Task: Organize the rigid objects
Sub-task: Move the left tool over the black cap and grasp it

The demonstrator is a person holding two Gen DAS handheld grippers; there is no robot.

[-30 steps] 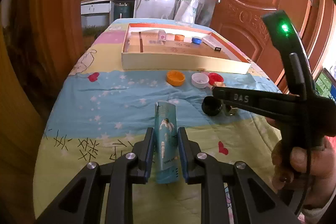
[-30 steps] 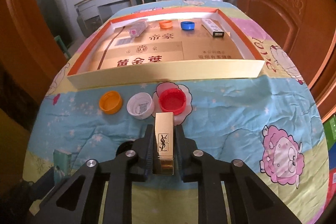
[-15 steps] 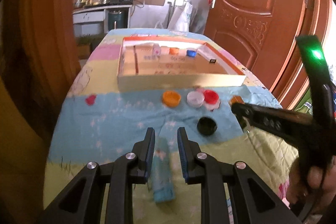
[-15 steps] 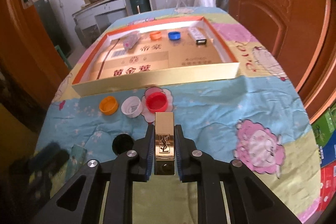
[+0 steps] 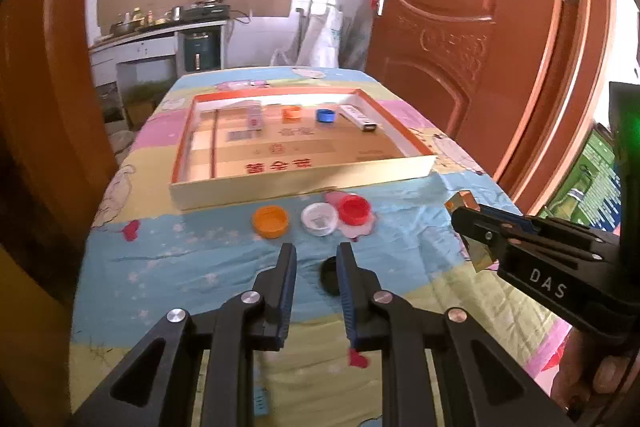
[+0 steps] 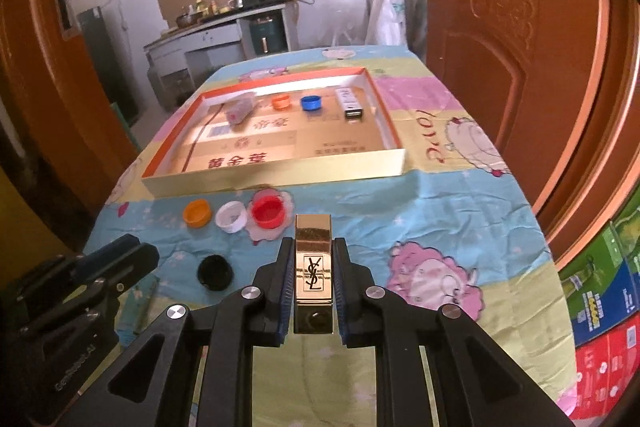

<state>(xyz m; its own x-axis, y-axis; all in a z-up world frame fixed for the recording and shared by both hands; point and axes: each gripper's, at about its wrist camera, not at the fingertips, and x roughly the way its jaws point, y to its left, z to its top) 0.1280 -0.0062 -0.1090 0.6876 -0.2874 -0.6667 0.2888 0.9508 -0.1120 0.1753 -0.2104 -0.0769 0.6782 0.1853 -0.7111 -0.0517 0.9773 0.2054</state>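
Note:
My right gripper (image 6: 313, 243) is shut on a gold lipstick case (image 6: 313, 269) and holds it above the cloth; its tip shows in the left wrist view (image 5: 460, 219). My left gripper (image 5: 316, 251) hangs over the cloth, its jaws closing on a narrow gap with nothing between them. A teal tube (image 6: 140, 303) lies flat on the cloth under the left gripper (image 6: 128, 251). A black cap (image 5: 329, 277) sits just beyond the left fingertips. Orange (image 5: 271, 221), white (image 5: 319, 219) and red (image 5: 354, 209) caps stand in a row before the shallow box tray (image 5: 300, 187).
The tray holds a small pink-white box (image 5: 254, 117), an orange cap (image 5: 291, 113), a blue cap (image 5: 325, 115) and a white stick (image 5: 358, 117). A wooden door (image 6: 500, 47) stands at the right. Coloured cartons (image 6: 600, 291) are stacked by the table's right edge.
Both grippers have risen and drawn back. The teal tube has slipped out from between the left fingers and stays on the cloth. The right gripper still carries the lipstick case.

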